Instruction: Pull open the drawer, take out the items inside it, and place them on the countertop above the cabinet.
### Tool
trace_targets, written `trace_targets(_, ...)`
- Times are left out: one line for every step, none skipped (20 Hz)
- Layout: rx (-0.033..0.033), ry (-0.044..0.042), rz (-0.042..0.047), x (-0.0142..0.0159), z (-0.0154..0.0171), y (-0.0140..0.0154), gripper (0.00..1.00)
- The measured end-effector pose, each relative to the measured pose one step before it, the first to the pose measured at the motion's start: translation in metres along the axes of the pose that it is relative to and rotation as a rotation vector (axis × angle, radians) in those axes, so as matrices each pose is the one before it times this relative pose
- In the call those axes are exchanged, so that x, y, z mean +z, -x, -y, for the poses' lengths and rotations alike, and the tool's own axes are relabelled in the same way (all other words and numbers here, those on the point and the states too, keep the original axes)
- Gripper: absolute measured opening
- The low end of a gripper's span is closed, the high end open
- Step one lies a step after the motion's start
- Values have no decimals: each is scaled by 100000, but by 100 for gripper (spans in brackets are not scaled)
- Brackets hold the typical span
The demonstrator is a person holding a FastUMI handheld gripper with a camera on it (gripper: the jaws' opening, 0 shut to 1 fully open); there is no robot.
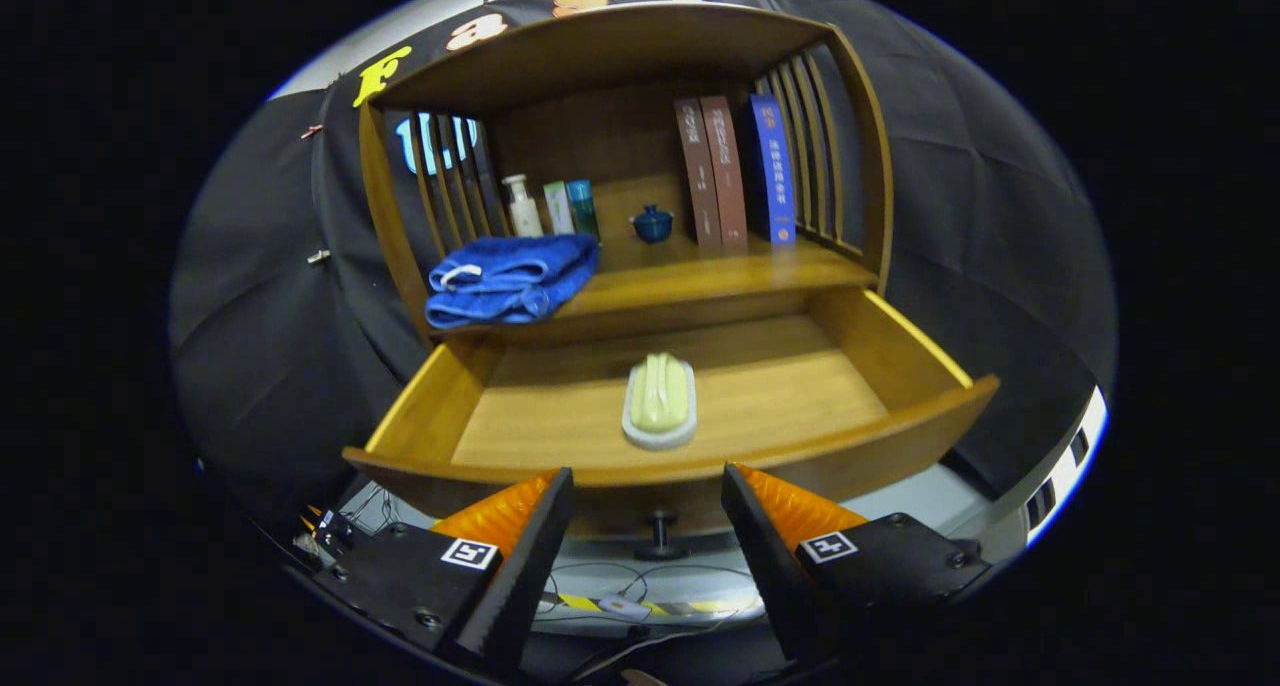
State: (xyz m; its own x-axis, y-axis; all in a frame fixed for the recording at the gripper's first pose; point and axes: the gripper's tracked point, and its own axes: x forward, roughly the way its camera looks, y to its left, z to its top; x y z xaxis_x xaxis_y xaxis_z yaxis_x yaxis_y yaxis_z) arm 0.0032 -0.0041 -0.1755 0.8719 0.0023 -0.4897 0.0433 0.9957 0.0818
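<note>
Black cloth wall behind a wooden cabinet with slatted sides. Landmark: the drawer, pulled fully open, front panel nearest the camera, a dark knob on the outside of that panel.

Gripper view: inside the drawer, roughly mid-floor and closer to the front panel than to the back, a white dish carrying a pale green soap, long axis running front to back. Rest of the drawer floor is bare wood.

Directly above the drawer, the tabletop. On it, above the drawer's left corner, a folded blue towel overhanging the front edge a little. Behind the towel, three bottles in a row: white pump one, pale green one, teal one. Toward the back above the drawer's middle, a small dark blue lidded cup. Right of it, two brown books upright and a blue book upright, touching side by side.

Gripper sits in front of and slightly below the drawer's front panel, jaws released, wide apart, nothing between them; tips level with the panel's lower edge, either side of the knob, not touching it. Soap dish lies beyond the jaws, straight ahead. Cables and striped tape on the floor below the drawer.
</note>
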Motion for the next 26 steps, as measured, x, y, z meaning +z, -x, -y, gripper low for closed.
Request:
trace_targets(1029, -304, 2051, 1877, -216, -797, 97)
trace_targets(-126, -71, 1114, 1501, -73, -1002, 97)
trace_targets(-72, 93, -258, 1089, 64, -1132, 97)
trace_targets(41, 491, -1244, 798, -47, -1310, 98)
trace_targets(-329, 878, -2174, 470, 99, -1363, 99)
trace_targets(-49, 940, -3250, 106, 74, -1423, 99)
trace_targets(469, 184, -3172, -65, 25, -1352, 99)
trace_targets(507, -165, -3890, -225, -134, -1473, 99)
trace_targets(-407, 362, -3980, -291, 232, -1352, 99)
trace_targets(-264, 533, -4060, -435, 246, -1295, 99)
trace_targets(-367, 465, -4518, -493, 153, -1265, 99)
trace_targets(-110, 480, -4684, -356, 113, -1090, 100)
trace_targets(186, 360, -4715, -375, 49, -958, 100)
trace_targets(-107, -32, -3080, -166, 106, -842, 100)
trace_targets(-389, -191, -3074, -178, 176, -851, 100)
trace_targets(-629, -28, -4333, -394, 197, -621, 99)
trace_targets(-220, -674, -3705, -227, 187, -388, 100)
trace_targets(-827, -686, -2626, -171, 165, -532, 99)
trace_targets(-543, -605, -2354, -57, 126, -451, 99)
trace_targets(-315, -289, -2745, -169, 220, -430, 99)
trace_targets(-26, -68, -3262, -303, -4, -414, 100)
trace_targets(-350, -231, -2965, -359, 81, -436, 99)
trace_targets(-724, 237, -2795, -243, 134, -389, 98)
trace_targets(-639, 437, -2547, -337, 94, -379, 98)
trace_targets(-865, 944, -2406, -315, 78, -130, 97)
trace_targets(-390, 291, -1453, -186, 86, -167, 94)
